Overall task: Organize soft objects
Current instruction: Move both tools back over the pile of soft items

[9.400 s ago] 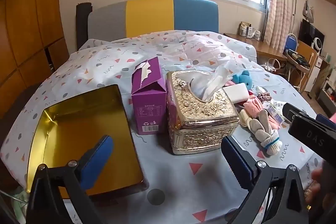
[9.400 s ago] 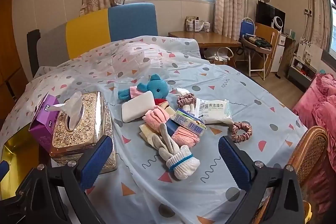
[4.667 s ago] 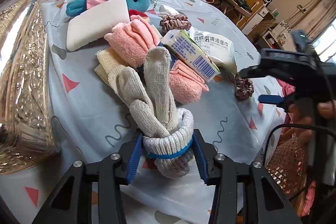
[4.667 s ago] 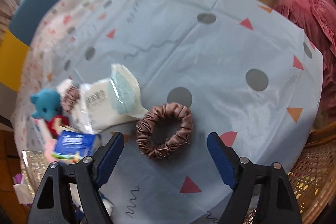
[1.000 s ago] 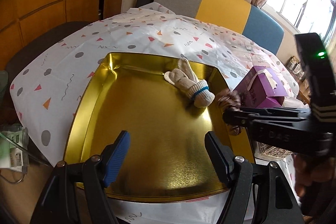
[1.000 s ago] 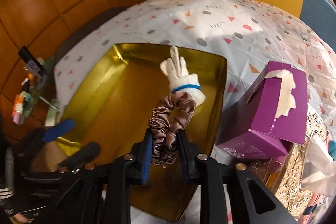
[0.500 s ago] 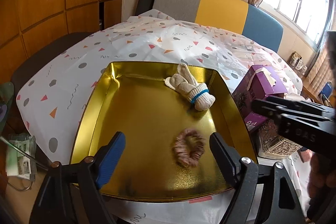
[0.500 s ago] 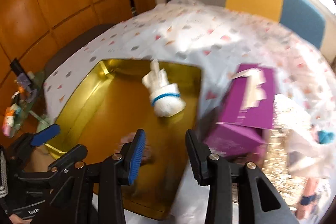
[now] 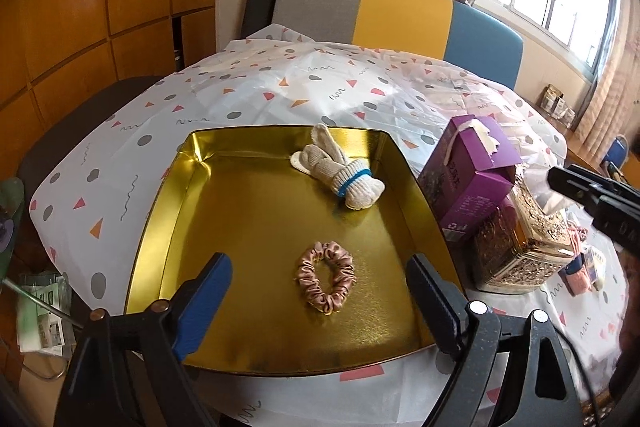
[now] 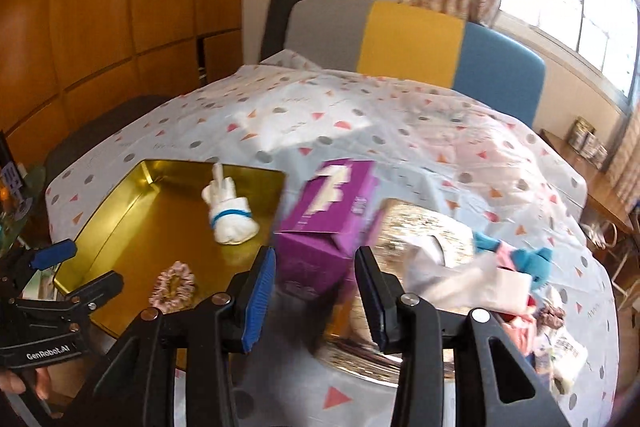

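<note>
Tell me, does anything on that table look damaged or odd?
The purple box beside the gold tray looks roughly torn open at the top, with a ragged white edge showing. Otherwise nothing stands out: the rolled gloves and the pink scrunchie lie apart inside the tray.

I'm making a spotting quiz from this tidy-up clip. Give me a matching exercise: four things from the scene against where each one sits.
Things:
1. pink scrunchie
2. bundled gloves
3. purple tissue box
4. blue plush toy

Places:
A. on the cloth, between the gold tray and the ornate gold tissue holder
B. tray's far part, by its right wall
C. beyond the ornate holder, outside the tray
D. tray's near part

Pairs: 1-D, 2-B, 3-A, 4-C
</note>
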`<state>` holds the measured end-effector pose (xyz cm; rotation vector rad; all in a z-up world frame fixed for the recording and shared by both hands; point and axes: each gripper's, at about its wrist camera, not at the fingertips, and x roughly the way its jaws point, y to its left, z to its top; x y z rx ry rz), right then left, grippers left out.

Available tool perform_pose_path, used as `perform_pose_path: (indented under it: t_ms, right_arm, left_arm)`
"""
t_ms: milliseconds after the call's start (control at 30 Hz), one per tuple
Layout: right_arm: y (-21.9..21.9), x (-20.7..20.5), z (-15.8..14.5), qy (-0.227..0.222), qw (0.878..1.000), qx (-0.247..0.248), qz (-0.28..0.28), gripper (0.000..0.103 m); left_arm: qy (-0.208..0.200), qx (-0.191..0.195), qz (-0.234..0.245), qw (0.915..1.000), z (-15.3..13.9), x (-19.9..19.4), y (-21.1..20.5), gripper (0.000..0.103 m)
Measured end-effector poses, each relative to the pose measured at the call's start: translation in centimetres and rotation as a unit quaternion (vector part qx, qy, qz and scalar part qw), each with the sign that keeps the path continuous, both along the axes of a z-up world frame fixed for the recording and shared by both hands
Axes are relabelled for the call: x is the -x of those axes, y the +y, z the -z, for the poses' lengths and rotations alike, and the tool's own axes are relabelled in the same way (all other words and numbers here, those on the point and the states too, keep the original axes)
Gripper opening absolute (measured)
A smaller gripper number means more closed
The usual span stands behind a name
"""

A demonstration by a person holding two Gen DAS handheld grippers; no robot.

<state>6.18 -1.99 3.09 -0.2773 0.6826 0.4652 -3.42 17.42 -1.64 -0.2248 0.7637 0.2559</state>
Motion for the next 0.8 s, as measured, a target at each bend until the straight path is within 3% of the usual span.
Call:
perform_pose_path:
  t_ms: [467, 567, 633, 800]
  right_arm:
    - [-12.4, -3.3, -1.3, -0.009, 0.987, -0.046, 0.151, 0.042]
    - [-15.8, -4.3, -1.2, -0.012, 0.98, -0.053, 0.19, 0.045]
    - [-17.7, -5.2, -0.9, -0.015, 0.975, -0.053, 0.217, 0.057]
    - [-23.5, -7.3, 0.9, -0.014, 0.953, -0.049, 0.299, 0.059]
  left_arm:
    - [0.008, -0.018, 0.034, 0.9992, -0.3, -0.3, -2.9, 0.095]
    - [0.009, -0.024, 0.041, 0.9988, -0.5, -0.5, -3.5, 0.096]
    - [0.01, -0.028, 0.045, 0.9985, -0.5, -0.6, -3.9, 0.096]
    - [0.018, -0.037, 0.058, 0.9975, -0.3, -0.9, -4.9, 0.097]
